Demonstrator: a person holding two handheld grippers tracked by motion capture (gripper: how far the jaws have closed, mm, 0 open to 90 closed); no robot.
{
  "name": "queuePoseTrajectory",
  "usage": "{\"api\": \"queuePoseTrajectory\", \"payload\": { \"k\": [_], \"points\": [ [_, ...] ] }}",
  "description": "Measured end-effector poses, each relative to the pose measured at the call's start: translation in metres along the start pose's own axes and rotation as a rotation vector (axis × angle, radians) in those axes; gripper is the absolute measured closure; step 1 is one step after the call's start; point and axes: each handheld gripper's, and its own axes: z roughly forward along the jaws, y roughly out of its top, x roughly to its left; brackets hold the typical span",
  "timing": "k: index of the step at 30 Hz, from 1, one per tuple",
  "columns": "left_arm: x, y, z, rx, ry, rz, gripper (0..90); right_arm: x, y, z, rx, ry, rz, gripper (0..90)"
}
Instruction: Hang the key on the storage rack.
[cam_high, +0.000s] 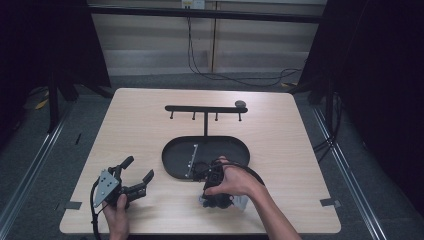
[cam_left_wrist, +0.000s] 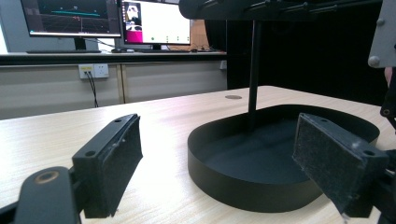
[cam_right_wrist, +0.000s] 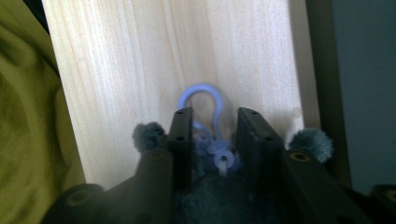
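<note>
No legible text, label, brand, number or sign was found; content on the two monitors in the left gripper view was too small to read.

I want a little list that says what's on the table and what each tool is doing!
table: light wood
tray: black oval, mid-table
rack: black T-shaped bar with four pegs, standing in tray
left tool: open, holding nothing, left of tray
right tool: near front edge by tray, jaws around a blue hook
blue hook: loop sticks out past the jaws
</note>
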Motion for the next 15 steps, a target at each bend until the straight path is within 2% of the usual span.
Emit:
{"api": "queuePoseTrajectory", "payload": {
  "k": [9,15],
  "points": [
    [0.000,0.000,0.000,0.001,0.000,0.000,15.3,0.005,0.003,0.009,0.043,-0.004,-0.045,67.4],
    [0.000,0.000,0.000,0.000,0.000,0.000,15.3,0.006,0.006,0.015,0.062,0.003,-0.047,71.1]
  ]
}}
